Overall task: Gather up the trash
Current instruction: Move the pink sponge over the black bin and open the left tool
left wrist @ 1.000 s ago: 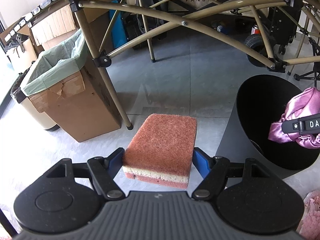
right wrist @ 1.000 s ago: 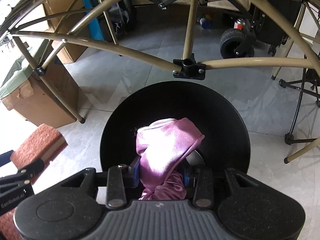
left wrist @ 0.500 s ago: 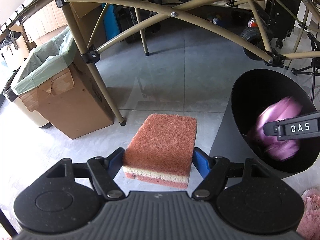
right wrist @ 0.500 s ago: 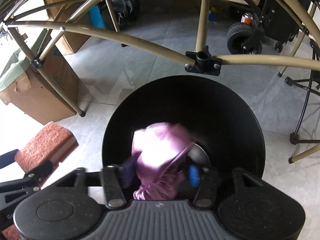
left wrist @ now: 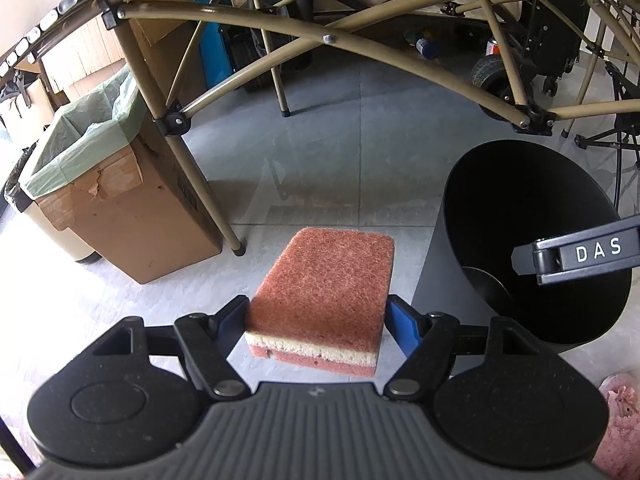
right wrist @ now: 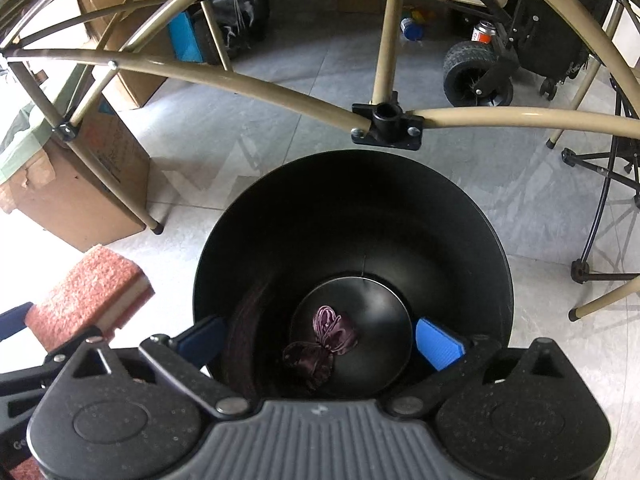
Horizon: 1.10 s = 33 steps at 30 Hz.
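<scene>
Tan folding frame (left wrist: pixel 304 32), lined cardboard box (left wrist: pixel 132 216)

Rust-red sponge (left wrist: pixel 320 284) with cream stripe, black bin (right wrist: pixel 352 216), purple satin cloth (right wrist: pixel 320 344), grey floor (left wrist: pixel 340 128)

- The right gripper (right wrist: pixel 320 340), clamped on the purple cloth (right wrist: pixel 322 346) a second ago, has just been opening; nothing sits between its jaws.
- The cloth now lies on the black bin's (right wrist: pixel 400 208) floor.
</scene>
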Motion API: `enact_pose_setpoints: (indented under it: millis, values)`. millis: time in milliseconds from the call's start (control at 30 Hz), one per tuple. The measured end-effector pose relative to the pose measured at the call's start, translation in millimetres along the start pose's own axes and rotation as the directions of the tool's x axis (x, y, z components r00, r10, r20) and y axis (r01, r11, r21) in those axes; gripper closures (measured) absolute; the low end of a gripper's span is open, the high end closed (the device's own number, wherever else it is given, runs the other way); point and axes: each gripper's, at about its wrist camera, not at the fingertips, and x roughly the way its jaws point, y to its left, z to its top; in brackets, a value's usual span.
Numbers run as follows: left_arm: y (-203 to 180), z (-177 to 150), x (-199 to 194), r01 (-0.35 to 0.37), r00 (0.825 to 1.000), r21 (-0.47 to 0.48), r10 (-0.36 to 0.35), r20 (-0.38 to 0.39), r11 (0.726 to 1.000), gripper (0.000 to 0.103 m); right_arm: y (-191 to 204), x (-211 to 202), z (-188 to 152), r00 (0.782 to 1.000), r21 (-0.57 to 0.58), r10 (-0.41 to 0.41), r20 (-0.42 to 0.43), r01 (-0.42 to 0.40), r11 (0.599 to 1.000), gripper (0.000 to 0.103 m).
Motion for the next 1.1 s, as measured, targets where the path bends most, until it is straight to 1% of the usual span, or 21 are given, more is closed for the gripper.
enact_pose_setpoints:
  millis: [200,367,533,767,1100]
  values:
    - [-6.8,2.1,-10.8,0.000,1.000,0.009,0.000,0.018,1.000,0.029,-5.5,-8.1,-2.6,1.000,0.002,0.008,0.013,-0.008,1.000,0.000]
    - [-13.0,6.3,-21.4,-0.003,1.000,0.019,0.003,0.027,1.000,0.029,-13.4,-20.1,-4.0,0.999,0.016,0.012,0.044,-0.012,1.000,0.000]
    - [-21.7,10.8,-37.6,0.008,0.998,0.022,-0.009,0.056,1.000,0.029,-22.8,-35.8,-7.3,0.997,0.029,0.018,0.080,-0.020,0.999,0.000]
    - [-38.4,17.3,-58.2,0.029,0.994,0.034,-0.033,0.104,0.999,0.029,-44.2,-59.1,-13.5,0.991,0.052,0.012,0.135,-0.019,0.998,0.000]
    - [-70.7,21.6,-71.9,0.062,0.992,0.096,-0.072,0.104,0.993,0.029,-86.7,-86.2,-28.9,0.980,0.132,-0.024,0.198,-0.003,0.991,0.000]
